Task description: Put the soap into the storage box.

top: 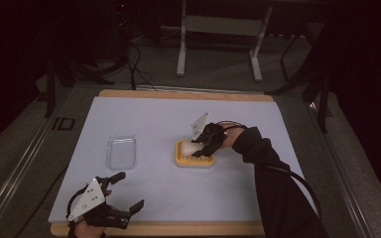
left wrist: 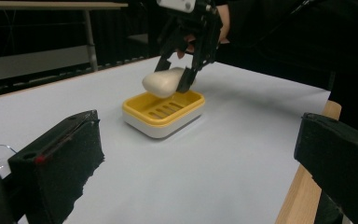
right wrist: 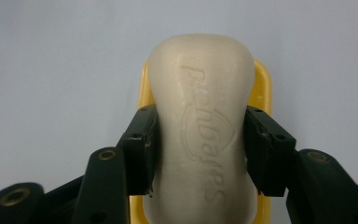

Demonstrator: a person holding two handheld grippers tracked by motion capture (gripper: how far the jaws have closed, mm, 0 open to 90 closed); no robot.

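We see the right gripper [left wrist: 179, 70] with its fingers [right wrist: 137, 154] clamped on the waist of a cream soap bar [right wrist: 200, 135], held tilted just above the yellow soap dish [left wrist: 164, 113] mid-desk [top: 188, 193]. We judge the bar stiff, light and slippery, its surface easily dented. The narrowed waist is the best hold, since the curved ends would squirt out. The left gripper [top: 124, 198] rests near the front edge, fingers wide apart and empty. A clear lid [top: 121, 151] lies well left of the dish.

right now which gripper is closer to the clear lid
Left. The left gripper sits just below the clear lid; the right gripper is farther right, over the yellow dish.
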